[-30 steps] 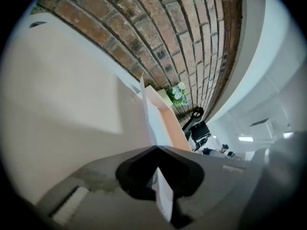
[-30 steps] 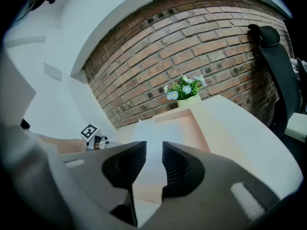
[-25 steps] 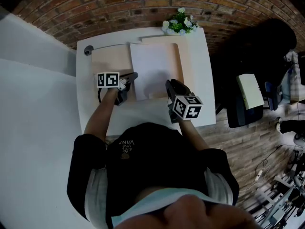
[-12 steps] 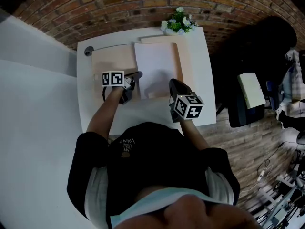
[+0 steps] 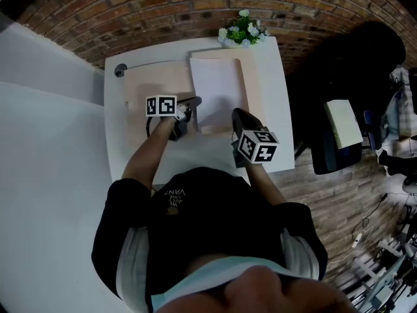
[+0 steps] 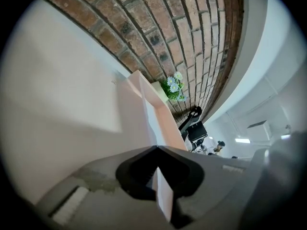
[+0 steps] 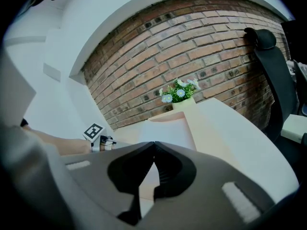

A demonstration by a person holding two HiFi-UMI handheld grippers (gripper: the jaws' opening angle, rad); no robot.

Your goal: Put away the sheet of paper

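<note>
white desk [image 5: 277, 109] under a brick wall [image 5: 163, 12], with an open beige folder [image 5: 150, 83] lying flat across it. towards the left, the left tongs [image 5: 197, 101] are turned on their side and pressed together on the left edge of the sheet of paper [image 5: 218, 83], near its closer corner. in the left gripper view the thin sheet runs edge-on out from between the tips. the paper lies flat on the right half of the folder, its far edge close to the flowers [image 5: 244, 30] at the back of the desk. just beside the paper's near right corner, the right tongs [image 5: 234, 114] have just been closing and now sit tip to tip over the folder's near edge, with nothing visibly pinched between them.
</note>
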